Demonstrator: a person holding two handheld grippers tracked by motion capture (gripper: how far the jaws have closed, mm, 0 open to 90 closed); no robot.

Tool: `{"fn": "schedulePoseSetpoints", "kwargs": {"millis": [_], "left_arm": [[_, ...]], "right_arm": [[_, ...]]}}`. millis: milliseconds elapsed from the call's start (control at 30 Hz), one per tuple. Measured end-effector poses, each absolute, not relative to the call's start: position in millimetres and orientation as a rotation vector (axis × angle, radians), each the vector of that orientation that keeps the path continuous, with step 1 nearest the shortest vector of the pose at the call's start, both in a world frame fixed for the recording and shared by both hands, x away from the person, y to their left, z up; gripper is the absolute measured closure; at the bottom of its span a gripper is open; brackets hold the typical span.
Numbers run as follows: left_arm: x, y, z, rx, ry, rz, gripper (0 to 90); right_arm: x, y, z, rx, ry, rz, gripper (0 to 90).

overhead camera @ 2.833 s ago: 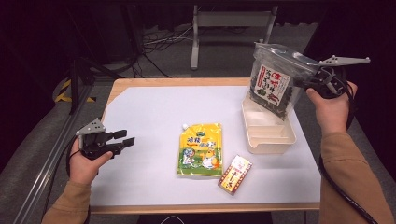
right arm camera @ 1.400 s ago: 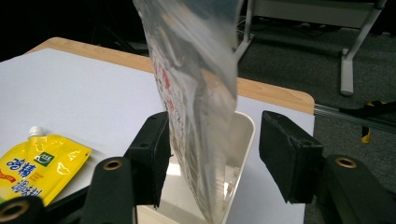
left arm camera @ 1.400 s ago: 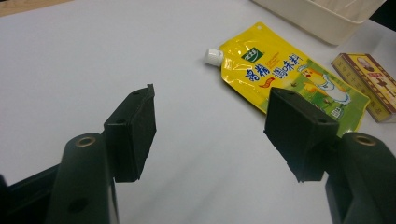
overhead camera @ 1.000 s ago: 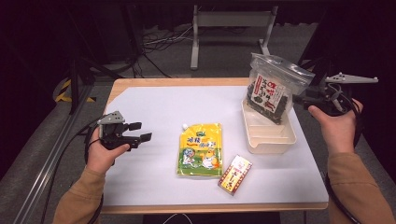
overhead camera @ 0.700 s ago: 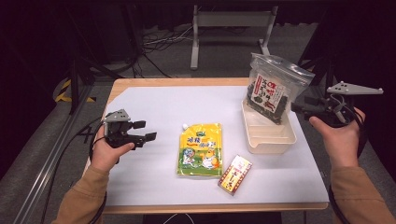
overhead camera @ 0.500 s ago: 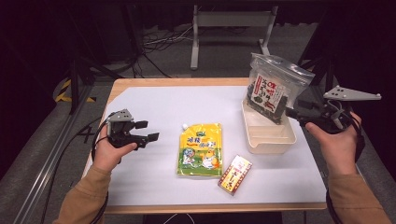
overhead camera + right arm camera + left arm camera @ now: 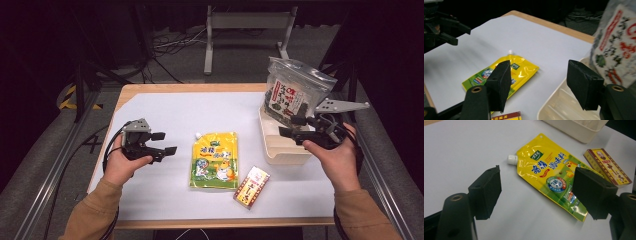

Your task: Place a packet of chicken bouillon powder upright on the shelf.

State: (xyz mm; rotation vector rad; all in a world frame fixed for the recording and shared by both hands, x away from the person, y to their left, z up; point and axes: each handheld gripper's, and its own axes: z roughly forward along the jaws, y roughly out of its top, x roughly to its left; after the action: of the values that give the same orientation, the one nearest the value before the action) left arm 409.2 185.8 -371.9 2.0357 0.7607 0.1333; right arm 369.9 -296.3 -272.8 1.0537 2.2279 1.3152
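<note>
We have the clear seaweed bag (image 7: 292, 95) standing in the cream plastic bin (image 7: 285, 150). The yellow spouted pouch (image 7: 215, 160) and small red-and-yellow box (image 7: 251, 186) lie on the white table (image 7: 165, 115). Our left gripper (image 7: 162, 143) and right gripper (image 7: 290, 126) gape empty.

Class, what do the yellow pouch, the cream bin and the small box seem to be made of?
Yellow pouch: glossy flexible plastic film, judging by creases and glare. Cream bin: probably matte rigid plastic, with smooth moulded walls. Small box: likely printed card, sharp folded edges.
</note>
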Motion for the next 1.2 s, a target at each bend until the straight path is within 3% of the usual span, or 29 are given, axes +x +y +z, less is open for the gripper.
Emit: {"fn": "schedulePoseSetpoints", "kwargs": {"millis": [467,1200], "left_arm": [[409.8,177.1,-381.7,2.080,0.737,0.077,28.3],[411.3,174.9,-396.9,2.086,0.744,0.046,30.6]], "right_arm": [[390.8,-244.8,-310.2,1.065,2.439,1.262,34.0],[404.7,-197.8,-355.4,1.080,2.503,1.167,31.5]]}}
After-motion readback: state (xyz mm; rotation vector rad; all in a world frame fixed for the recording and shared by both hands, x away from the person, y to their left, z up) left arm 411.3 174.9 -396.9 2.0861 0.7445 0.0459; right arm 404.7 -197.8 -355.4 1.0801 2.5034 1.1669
